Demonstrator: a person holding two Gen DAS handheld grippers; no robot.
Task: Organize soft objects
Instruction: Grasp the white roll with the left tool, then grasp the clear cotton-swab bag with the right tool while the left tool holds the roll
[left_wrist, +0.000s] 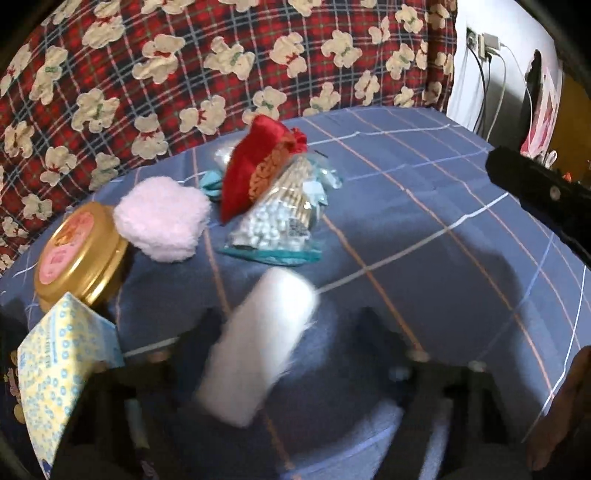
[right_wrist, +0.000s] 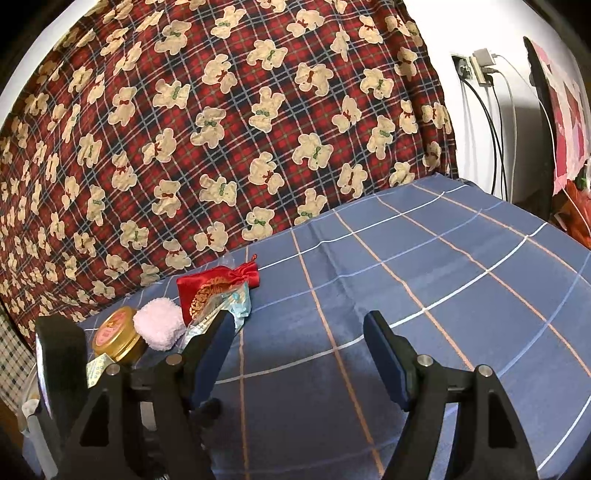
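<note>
Matt woven plaid sheet (left_wrist: 424, 240); printed cloth quilt (right_wrist: 221, 129); glossy red satin pouch (left_wrist: 251, 166); fluffy pink puff (left_wrist: 162, 218); fuzzy white roll (left_wrist: 258, 347); shiny gold metal tin (left_wrist: 81, 254); clear crinkled plastic swab bag (left_wrist: 273, 225); printed paper box (left_wrist: 59, 369); matt black plastic right tool (right_wrist: 299, 350).

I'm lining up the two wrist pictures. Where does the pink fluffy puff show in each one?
Left wrist view: pink fluffy puff left of centre, on the blue checked cover, just right of the gold tin.
Right wrist view: the puff low on the left, again beside the tin.
Shared landmark: the red satin pouch, behind the puff to its right.
</note>
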